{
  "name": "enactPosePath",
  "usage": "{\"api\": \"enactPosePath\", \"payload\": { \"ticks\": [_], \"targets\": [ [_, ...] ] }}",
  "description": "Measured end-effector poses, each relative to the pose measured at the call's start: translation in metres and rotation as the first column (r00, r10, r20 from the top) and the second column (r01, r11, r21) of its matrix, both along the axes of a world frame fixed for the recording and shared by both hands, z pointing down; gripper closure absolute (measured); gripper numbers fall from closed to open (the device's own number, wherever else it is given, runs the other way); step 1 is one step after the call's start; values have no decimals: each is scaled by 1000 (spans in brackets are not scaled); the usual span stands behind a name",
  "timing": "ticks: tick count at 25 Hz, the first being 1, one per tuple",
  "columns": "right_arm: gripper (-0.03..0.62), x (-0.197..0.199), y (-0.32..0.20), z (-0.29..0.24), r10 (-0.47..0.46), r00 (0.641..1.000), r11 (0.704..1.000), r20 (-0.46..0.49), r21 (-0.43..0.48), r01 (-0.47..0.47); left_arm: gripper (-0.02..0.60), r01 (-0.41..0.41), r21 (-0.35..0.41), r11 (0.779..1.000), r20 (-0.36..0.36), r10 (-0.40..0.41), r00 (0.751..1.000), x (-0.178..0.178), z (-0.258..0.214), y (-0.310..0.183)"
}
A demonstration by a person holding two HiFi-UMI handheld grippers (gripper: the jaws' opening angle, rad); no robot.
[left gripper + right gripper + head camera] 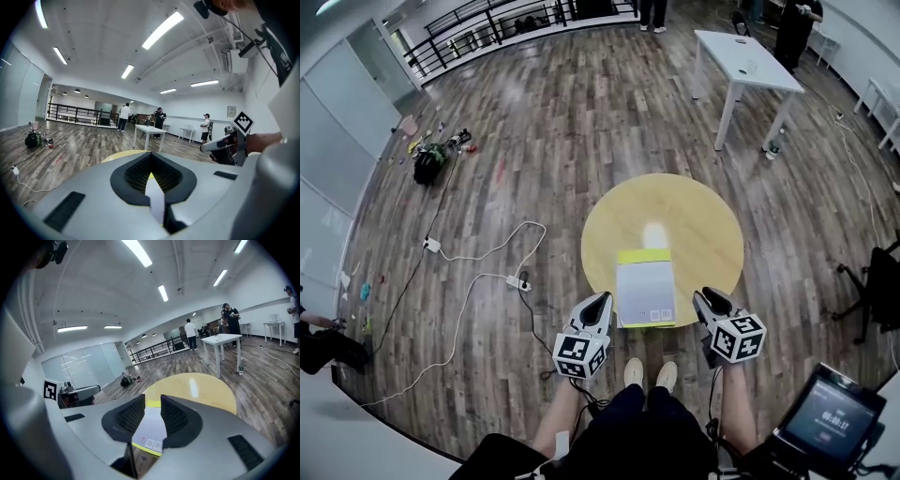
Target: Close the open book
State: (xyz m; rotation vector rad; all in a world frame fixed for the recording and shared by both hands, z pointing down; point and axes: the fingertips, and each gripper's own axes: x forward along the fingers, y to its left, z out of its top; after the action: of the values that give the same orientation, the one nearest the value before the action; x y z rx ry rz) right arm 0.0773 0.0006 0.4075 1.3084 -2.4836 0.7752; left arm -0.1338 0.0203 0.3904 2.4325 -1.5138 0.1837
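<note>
On table (694, 220), book (645, 289) lengthwise near-to-far

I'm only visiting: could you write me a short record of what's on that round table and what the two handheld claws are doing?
Table: round, yellow
Book: lies flat near the table's near edge, looks closed
Left gripper: jaws together, empty, clear of the book
Right gripper: jaws slightly apart, empty, clear of the book
Background: white table
</note>
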Motion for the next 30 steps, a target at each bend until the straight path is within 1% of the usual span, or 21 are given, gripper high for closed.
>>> {"api": "enactPosePath", "payload": {
  "ticks": [6,13,16,20,30],
  "targets": [
    [505,39,-2,-46,74,997,991,9,107,-75,583,-43,54,998,4,43,999,29,-28,-11],
    [505,71,2,-92,126,992,967,23,221,-128,583,-81,135,988,2,81,997,60,-68,-21],
    [505,81,5,-109,133,991,955,32,262,-137,583,-103,171,980,8,104,995,76,-84,-24],
    [508,91,9,-123,137,990,946,31,294,-140,583,-121,204,971,12,121,993,91,-99,-24],
    [508,94,21,-145,113,993,930,14,350,-111,583,-142,234,962,16,142,990,108,-114,-20]
  ]
}}
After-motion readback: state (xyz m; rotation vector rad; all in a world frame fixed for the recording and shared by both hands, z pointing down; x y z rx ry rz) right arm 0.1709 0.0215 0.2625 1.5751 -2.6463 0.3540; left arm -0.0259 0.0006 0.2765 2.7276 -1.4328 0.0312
